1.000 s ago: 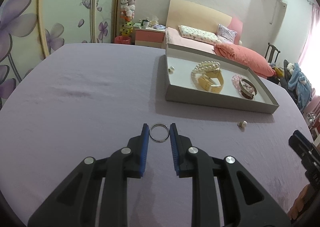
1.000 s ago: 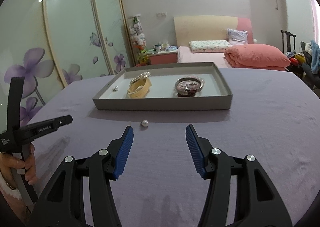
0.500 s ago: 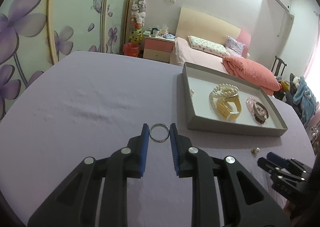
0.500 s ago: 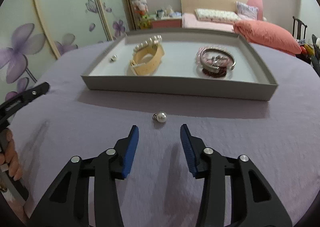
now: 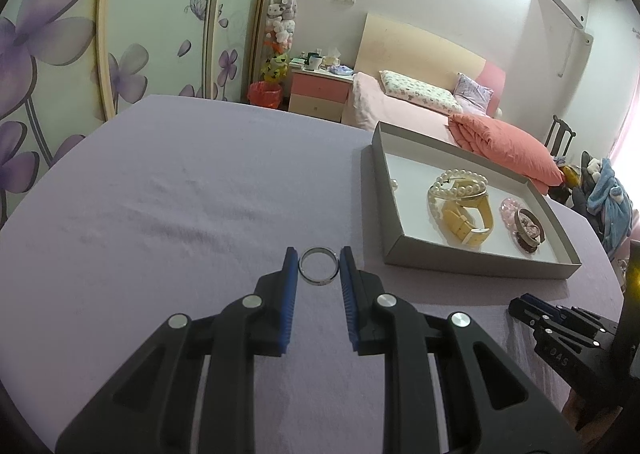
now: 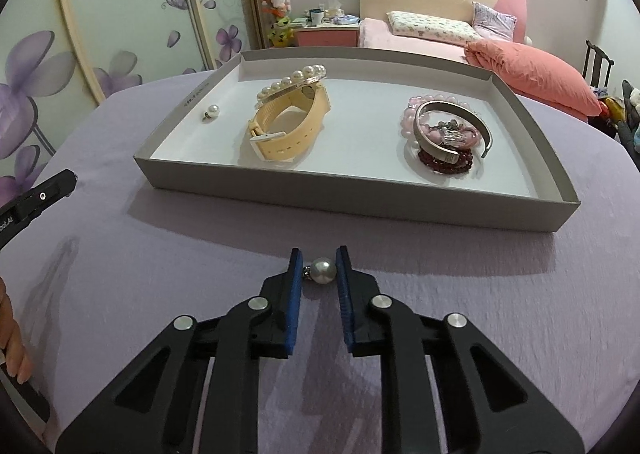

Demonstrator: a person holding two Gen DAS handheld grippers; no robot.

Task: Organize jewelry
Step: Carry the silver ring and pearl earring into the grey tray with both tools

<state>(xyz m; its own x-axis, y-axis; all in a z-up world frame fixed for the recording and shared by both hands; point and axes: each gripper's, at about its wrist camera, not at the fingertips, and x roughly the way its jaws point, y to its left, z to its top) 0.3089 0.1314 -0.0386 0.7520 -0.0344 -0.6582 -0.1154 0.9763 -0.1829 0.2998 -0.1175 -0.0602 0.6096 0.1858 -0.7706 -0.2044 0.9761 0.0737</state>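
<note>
My left gripper is shut on a silver ring, held just above the purple tablecloth. In the right wrist view a pearl earring lies on the cloth in front of the grey tray. My right gripper has its jaws closing around it, and the blue pads touch the pearl on one side and its metal post on the other. The tray holds a yellow watch, a pearl bracelet, a second pearl earring and a silver bangle over pink and dark red beads.
The tray lies right of the left gripper. The right gripper's body shows at the lower right of the left wrist view; the left gripper's tip and a hand are at the right view's left edge. A bed stands beyond the table.
My right gripper moved forward and down to the pearl earring and narrowed its jaws around it. The left gripper shifted left of the tray, keeping hold of the ring.
</note>
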